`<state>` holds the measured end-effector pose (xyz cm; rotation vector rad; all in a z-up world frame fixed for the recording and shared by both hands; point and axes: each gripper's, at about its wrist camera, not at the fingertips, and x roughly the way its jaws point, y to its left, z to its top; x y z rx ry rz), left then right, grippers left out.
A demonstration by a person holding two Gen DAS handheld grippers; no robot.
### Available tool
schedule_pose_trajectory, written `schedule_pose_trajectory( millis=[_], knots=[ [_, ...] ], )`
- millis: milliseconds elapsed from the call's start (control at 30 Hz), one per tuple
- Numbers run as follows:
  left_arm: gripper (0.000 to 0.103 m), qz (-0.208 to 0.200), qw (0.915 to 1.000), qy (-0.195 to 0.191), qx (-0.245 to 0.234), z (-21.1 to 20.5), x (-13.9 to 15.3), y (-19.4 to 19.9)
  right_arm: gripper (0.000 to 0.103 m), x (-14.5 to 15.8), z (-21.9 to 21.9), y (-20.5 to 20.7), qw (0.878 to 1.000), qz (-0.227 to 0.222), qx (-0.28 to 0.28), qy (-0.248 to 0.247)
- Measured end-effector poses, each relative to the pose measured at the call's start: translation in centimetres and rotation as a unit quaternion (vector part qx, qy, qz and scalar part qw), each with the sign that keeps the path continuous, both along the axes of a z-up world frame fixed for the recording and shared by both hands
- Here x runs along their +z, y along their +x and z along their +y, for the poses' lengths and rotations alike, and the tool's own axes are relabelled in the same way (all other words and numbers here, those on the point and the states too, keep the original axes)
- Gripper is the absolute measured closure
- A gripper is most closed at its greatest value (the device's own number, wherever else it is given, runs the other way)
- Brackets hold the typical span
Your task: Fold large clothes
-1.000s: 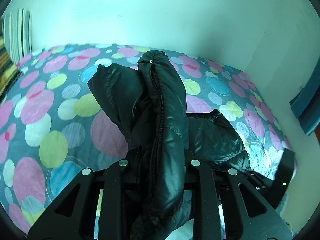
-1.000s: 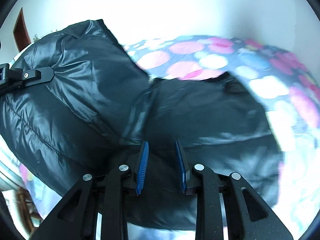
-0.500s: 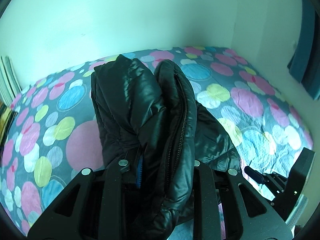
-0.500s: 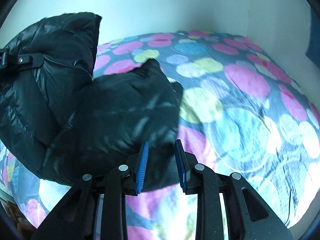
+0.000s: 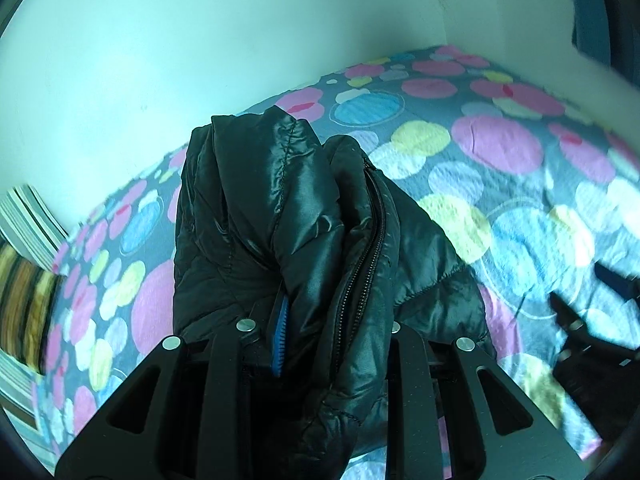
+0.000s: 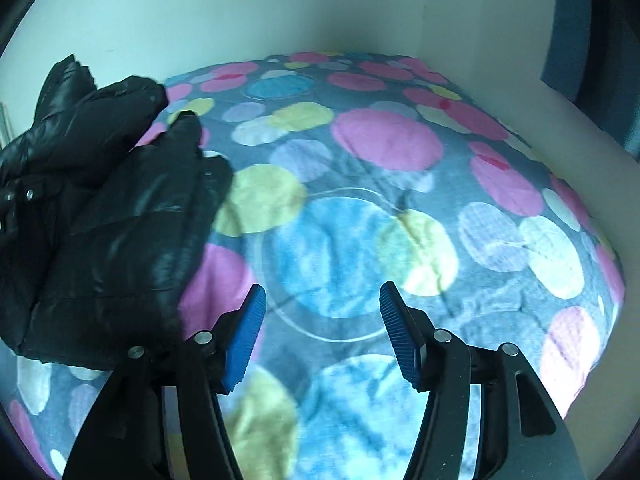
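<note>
A black puffer jacket (image 5: 304,240) is bunched on the spotted bedspread (image 6: 360,220), its zipper (image 5: 360,256) running up the fold. The left gripper (image 5: 332,344) is clamped on the jacket's fabric. Right of the jacket, the right gripper (image 6: 322,332) hovers over the bedspread, jaws wide and empty. No writing is legible.

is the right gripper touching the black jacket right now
Apart. In the right wrist view the right gripper is open with only the dotted bedspread between its blue pads, and the black jacket lies off to the left of them.
</note>
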<state>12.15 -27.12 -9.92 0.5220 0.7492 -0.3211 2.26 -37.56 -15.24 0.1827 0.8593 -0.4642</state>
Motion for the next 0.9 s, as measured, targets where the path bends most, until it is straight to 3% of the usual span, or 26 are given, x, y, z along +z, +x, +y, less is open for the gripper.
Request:
schedule_pose_trajectory(
  millis=[167, 533, 633, 700, 767, 900],
  knots=[
    [0.079, -0.014, 0.9991, 0.036, -0.016, -2.1, -1.7, -0.9, 0.044, -0.9, -2.4, -1.2, 1.0, 0.013, -0.02, 0.008],
    [0.079, -0.032, 0.9965, 0.068, -0.036, -4.5, -4.4, -2.1, 0.044, -1.6, -4.0, -1.9, 0.999, 0.019, -0.028, 0.017],
    [0.075, -0.036, 0.997, 0.06, -0.034, -4.2, -3.8, -2.3, 0.044, -1.5, -4.1, -2.0, 0.999, 0.018, -0.03, 0.018],
    [0.06, -0.03, 0.9977, 0.045, -0.041, -4.0, -3.1, -2.7, 0.044, -1.3, -4.0, -2.0, 0.999, 0.016, -0.03, 0.015],
    [0.052, -0.021, 0.9981, 0.018, -0.055, -3.5, -2.0, -3.4, 0.044, -0.9, -3.9, -2.2, 0.999, 0.012, -0.031, 0.014],
    [0.05, -0.018, 0.9967, -0.024, -0.075, -2.3, 0.3, -4.8, 0.044, -0.1, -3.5, -2.3, 1.0, 0.005, -0.029, 0.012]
  ],
)
